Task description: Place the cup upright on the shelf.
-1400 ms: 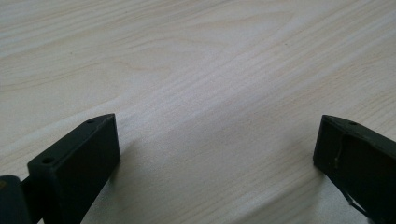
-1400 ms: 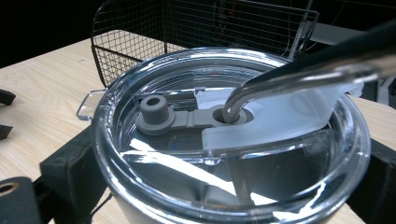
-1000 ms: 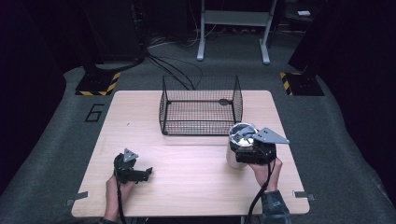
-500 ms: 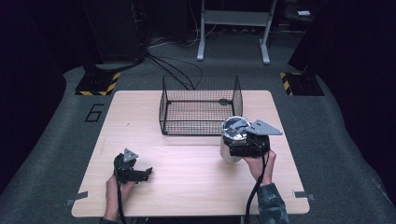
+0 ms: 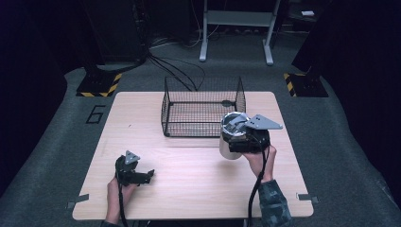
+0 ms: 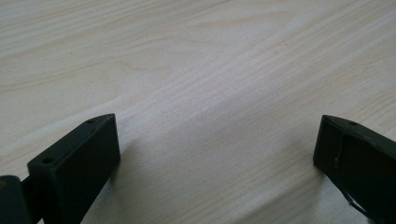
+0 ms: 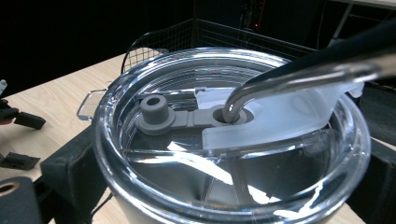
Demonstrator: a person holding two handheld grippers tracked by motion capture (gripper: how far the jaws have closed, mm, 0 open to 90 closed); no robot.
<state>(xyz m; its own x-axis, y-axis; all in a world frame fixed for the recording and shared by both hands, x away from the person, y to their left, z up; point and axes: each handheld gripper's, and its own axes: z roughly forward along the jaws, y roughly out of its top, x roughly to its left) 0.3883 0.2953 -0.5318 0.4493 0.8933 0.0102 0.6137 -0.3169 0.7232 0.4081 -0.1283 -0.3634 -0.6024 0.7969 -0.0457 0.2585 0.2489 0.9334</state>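
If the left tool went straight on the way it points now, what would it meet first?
Probably the table: the left tool, jaws open, is angled down at bare wood in its own view. In the high view it points right along the tabletop, with nothing close ahead; depth is unclear.

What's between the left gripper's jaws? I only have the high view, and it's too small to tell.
Observer: Nothing. In the left gripper view the left gripper has its black jaws wide apart over bare light wooden table.
Operator: And the cup in the right gripper, is it open on top?
Observer: No. The right gripper view shows a clear plastic lid on the steel tumbler, with a grey rubber stopper on it.
Operator: Anything through the lid?
Observer: A bent metal straw goes into the lid's hole.
Operator: Grip position?
Observer: The right gripper has a black jaw on each side of the tumbler, below the lid.
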